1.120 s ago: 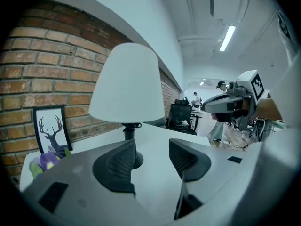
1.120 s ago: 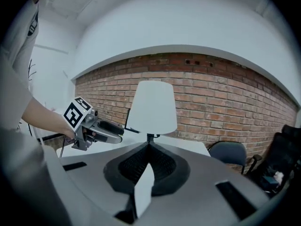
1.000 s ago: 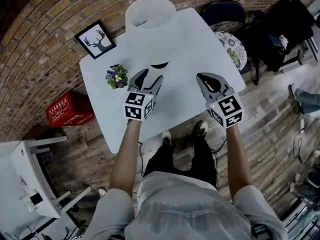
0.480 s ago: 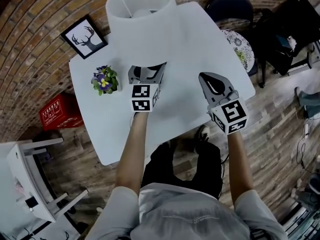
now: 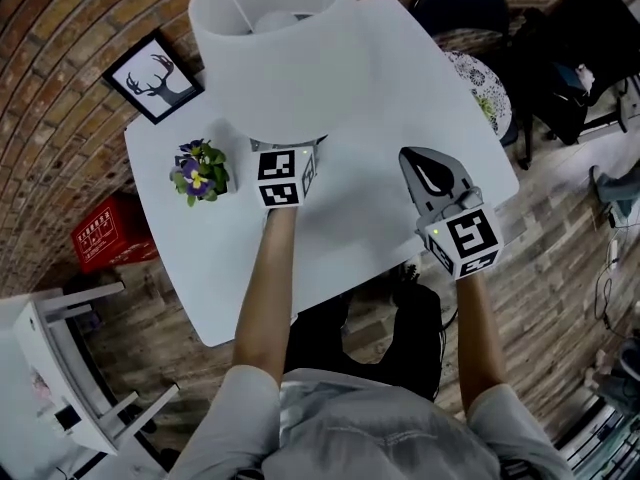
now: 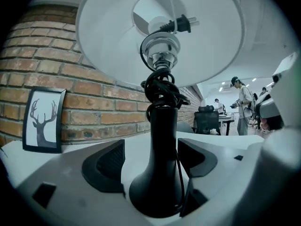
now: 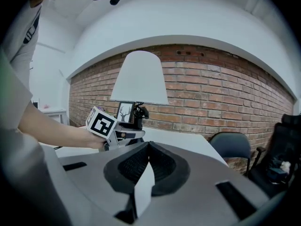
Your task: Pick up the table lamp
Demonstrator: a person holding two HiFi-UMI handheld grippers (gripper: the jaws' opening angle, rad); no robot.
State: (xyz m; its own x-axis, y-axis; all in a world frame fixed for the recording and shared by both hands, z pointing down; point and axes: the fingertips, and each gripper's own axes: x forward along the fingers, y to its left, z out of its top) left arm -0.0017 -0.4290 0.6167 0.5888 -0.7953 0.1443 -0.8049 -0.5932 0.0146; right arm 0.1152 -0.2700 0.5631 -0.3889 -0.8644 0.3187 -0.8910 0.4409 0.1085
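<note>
Table lamp [image 5: 275, 53] stands at the far side of the white table [image 5: 400, 98] in the head view, and its wide pale shade covers the front of my left gripper [image 5: 290, 150], which reaches in underneath it. My right gripper [image 5: 412, 158] hovers over the table's near right part, well apart from the lamp. A framed deer picture [image 5: 152, 78] leans near the far left corner, and a small pot of flowers [image 5: 200, 168] sits just left of my left gripper. A red crate [image 5: 110, 233] is on the floor beyond the table's left edge.

In the left gripper view, the lamp's black stem [image 6: 162, 135] rises upright between my jaws, widening into its base low in the frame. My jaws have just been opening and now stand wide apart. The pads [image 6: 106, 164] sit off the stem on either side, so nothing is clamped. Whether the lower right jaw touches the base, I cannot tell. The black cord [image 6: 162, 91] is wound around the neck of the stem, and its plug [image 6: 181, 25] is tucked up inside the shade. The deer picture leans on the brick wall [image 6: 99, 84] at left.

In the right gripper view, my jaws are closed tip to tip, with nothing between them. Beyond them the lamp stands on the table before the brick wall, with my left gripper at its stem. A dark chair [image 7: 230, 147] sits at right.
</note>
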